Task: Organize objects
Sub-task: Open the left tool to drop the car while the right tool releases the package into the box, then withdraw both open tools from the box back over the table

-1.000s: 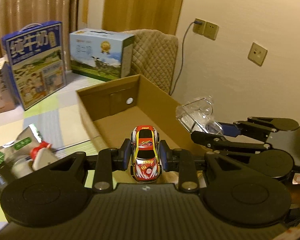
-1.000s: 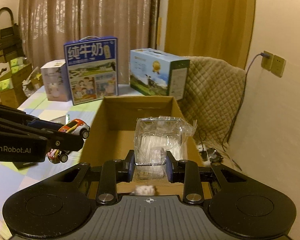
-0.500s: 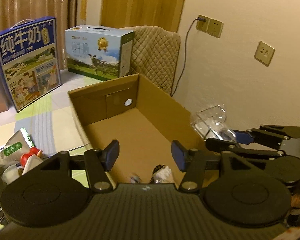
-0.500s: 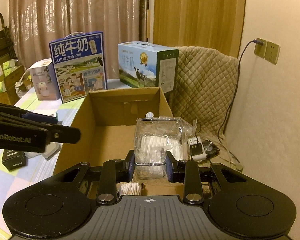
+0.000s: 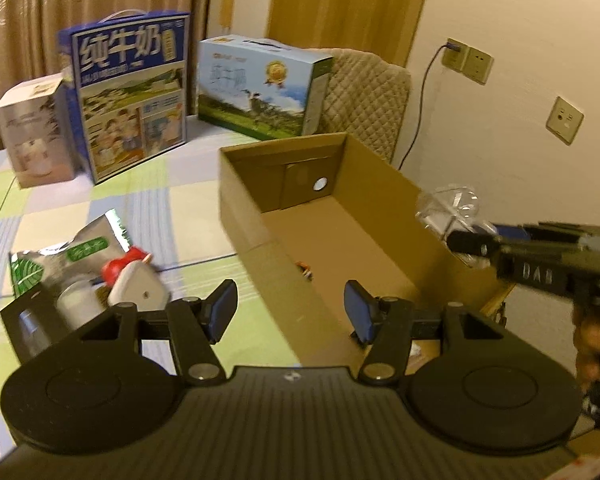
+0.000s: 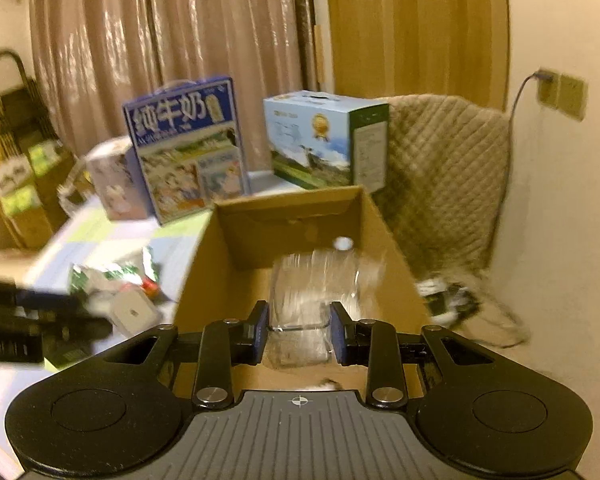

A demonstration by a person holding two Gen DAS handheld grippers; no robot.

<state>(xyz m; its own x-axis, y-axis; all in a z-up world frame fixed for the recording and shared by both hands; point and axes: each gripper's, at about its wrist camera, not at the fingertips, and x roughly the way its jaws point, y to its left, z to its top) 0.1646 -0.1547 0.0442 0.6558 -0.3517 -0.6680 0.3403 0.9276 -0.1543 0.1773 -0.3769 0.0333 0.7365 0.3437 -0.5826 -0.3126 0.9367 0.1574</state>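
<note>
An open cardboard box (image 5: 384, 184) stands on the checked tablecloth; it also shows in the right wrist view (image 6: 288, 208). My left gripper (image 5: 290, 312) is open and empty over the box's near left wall. A small part of the toy car (image 5: 305, 271) shows on the box floor. My right gripper (image 6: 299, 332) is shut on a clear plastic container (image 6: 312, 284) and holds it above the box. In the left wrist view the right gripper (image 5: 466, 240) with the container (image 5: 448, 208) is over the box's right wall.
A silver-green snack pouch (image 5: 66, 254), a red-and-white item (image 5: 134, 280) and a small black box (image 5: 28, 328) lie left of the cardboard box. Two milk cartons (image 5: 130, 100) (image 5: 260, 86) and a white box (image 5: 34, 132) stand behind. A quilted chair (image 6: 448, 176) is at right.
My left gripper opened and let the toy car drop into the box, then drew back to the left. My right gripper kept its hold on the clear container above the box.
</note>
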